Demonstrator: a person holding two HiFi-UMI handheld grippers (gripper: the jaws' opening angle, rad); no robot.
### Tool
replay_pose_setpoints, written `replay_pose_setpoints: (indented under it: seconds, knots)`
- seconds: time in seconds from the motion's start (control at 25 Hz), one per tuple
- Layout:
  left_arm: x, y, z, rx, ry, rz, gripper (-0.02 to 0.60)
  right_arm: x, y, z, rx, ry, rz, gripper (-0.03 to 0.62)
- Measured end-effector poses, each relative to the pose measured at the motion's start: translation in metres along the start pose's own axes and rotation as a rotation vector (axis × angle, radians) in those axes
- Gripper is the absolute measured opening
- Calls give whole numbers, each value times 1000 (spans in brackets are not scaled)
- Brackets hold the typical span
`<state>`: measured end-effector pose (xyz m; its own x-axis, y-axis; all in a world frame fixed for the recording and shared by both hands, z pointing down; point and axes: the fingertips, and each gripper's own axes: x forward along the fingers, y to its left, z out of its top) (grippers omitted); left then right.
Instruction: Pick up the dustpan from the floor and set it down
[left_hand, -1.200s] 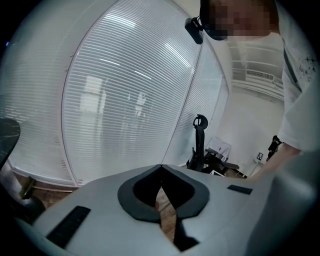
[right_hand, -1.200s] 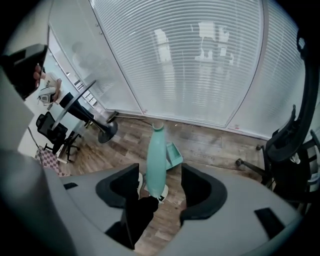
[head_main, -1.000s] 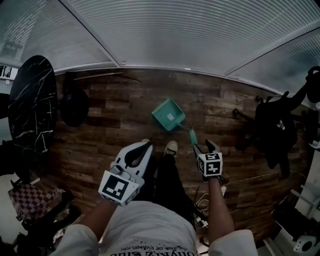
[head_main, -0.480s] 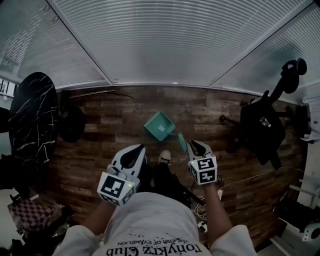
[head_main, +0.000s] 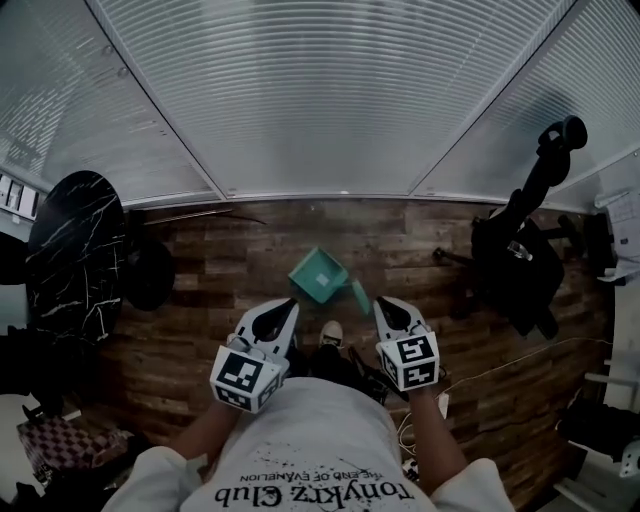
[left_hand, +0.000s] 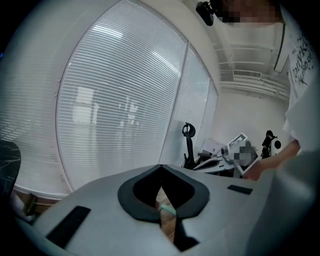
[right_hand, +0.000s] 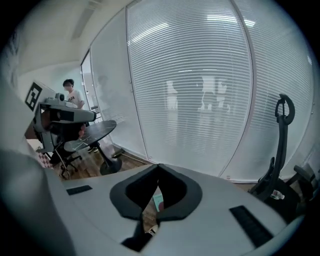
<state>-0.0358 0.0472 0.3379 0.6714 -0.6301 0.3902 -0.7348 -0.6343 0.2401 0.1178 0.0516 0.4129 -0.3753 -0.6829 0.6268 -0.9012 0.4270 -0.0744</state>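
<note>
The dustpan (head_main: 318, 274) is small and dim in the head view. It is a teal square pan lying on the wood floor (head_main: 220, 265) near the foot of the blinds (head_main: 320, 90), ahead of the person's shoe (head_main: 330, 333). Its short teal handle (head_main: 360, 296) runs down-right from the pan. The handle's near end sits just beside the tip of the right gripper (head_main: 384, 304) in that picture, which cannot show whether one is above the other. The right gripper view settles it. The jaws have just been closing and now meet at their tips with nothing between them. Through the dark-rimmed gap behind the tips, only a small teal patch of the pan shows on the floor well below. What, if anything, lies in the pan is too small to tell in any view.

The left gripper (head_main: 288, 304) hangs beside the right one, left of the shoe. Its own view shows its jaws together too, gripping nothing. A thin teal strip of the dustpan shows through the gap behind the tips.

The person's shirt (head_main: 310, 450) and dark trousers (head_main: 345, 365) hide the floor below both grippers, and the arms are cut off at the bottom edge. A dark chair (head_main: 515, 265) stands at the right, well apart from the dustpan, its shape hard to read.
</note>
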Motion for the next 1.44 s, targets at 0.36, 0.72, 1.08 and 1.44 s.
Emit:
replay_pose_setpoints:
  seconds: [0.36,0.72,1.08,1.44]
  knots:
    - [-7,19,10,-10,-4,23,23,-2,13,24,-23,-52,-12,25]
    - [-17,25,3,-13,12,36,23,2,13,34,-27,-62,-23,25]
    - [-23,34,4,-11,12,45,23,2,15,36,-21,-64,-29,25]
    - [-21,34,9,-8,6,39,23,2,13,39,-29,-58,-37,25]
